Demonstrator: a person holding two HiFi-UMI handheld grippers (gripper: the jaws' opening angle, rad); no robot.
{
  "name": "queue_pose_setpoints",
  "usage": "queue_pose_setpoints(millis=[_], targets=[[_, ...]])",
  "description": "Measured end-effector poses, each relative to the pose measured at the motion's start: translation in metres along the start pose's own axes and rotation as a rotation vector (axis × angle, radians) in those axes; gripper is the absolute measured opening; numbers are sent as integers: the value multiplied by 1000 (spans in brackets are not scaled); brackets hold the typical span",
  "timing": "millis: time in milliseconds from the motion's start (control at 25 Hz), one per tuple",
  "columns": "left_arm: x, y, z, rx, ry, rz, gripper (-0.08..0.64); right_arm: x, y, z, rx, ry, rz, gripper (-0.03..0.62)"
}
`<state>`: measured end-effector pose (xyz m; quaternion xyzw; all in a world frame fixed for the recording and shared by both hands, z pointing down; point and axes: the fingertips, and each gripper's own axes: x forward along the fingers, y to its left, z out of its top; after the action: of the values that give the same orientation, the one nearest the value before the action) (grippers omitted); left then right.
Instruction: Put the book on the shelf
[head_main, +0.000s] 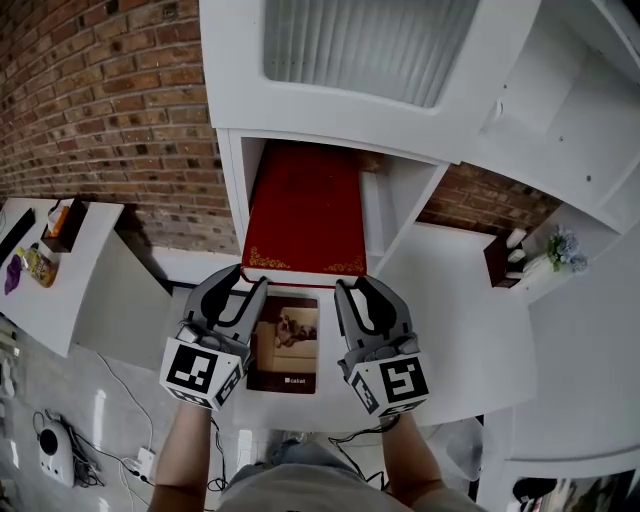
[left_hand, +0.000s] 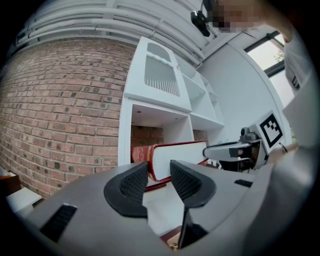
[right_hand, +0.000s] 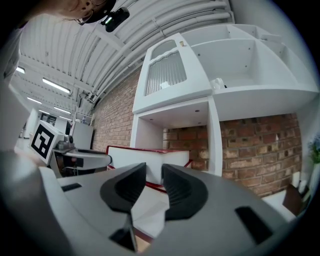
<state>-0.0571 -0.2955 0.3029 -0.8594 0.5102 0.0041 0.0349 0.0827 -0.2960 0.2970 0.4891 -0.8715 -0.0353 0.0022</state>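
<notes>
L gripper (head_main: 242, 284) & R gripper (head_main: 362, 288): both jaws spread, nothing pinched, either side of a dog-cover book (head_main: 288, 345) on the desk (head_main: 450, 330). Just beyond, the red book (head_main: 305, 210) lies flat, partly inside the shelf (head_main: 232, 190), near edge sticking out. Best bet: push w/ both evenly, keep it square to the walls.
</notes>
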Motion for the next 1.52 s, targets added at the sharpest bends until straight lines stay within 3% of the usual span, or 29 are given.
queue_pose_setpoints(millis=[1520], targets=[[58,38,-6,-48,44,67,144,59,-31,-4,-4,15,14,108]])
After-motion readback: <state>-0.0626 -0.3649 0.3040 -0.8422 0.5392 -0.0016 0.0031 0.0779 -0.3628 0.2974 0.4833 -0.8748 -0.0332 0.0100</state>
